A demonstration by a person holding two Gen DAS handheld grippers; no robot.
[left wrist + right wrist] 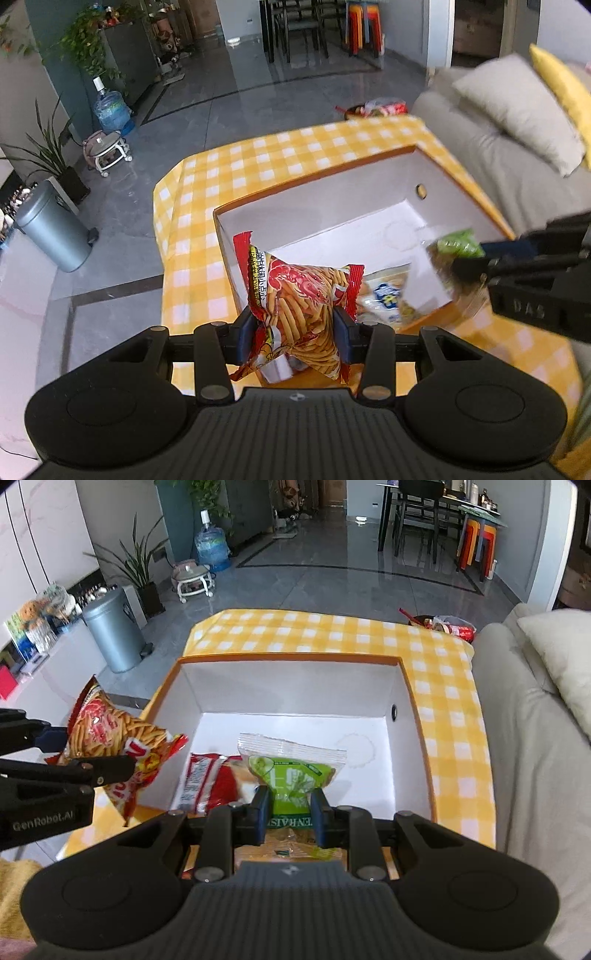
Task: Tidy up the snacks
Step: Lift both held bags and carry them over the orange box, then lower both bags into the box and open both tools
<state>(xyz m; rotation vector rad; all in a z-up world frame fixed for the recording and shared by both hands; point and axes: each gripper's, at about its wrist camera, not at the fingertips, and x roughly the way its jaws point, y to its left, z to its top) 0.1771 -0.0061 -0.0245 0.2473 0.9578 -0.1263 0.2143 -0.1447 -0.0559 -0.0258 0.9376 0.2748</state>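
1. My left tool point(295, 334) pinches a red crinkly shrimp-stick snack bag point(299, 306), which stands upright over the near-left corner of the open orange-rimmed white cardboard box point(295, 686).
2. My right tool point(290, 818) is clamped on a green-and-clear raisin packet point(291, 771), above the box's near edge.
3. The bare box floor lies toward 12 o'clock from both; the right tool seems nearer.
4. The box sits on the yellow-checked table point(332, 631).

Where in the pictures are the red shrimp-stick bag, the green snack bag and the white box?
red shrimp-stick bag point(301, 295): left wrist view, printed front.
green snack bag point(291, 775): right wrist view, green label.
white box point(295, 686): right wrist view, far inner wall.
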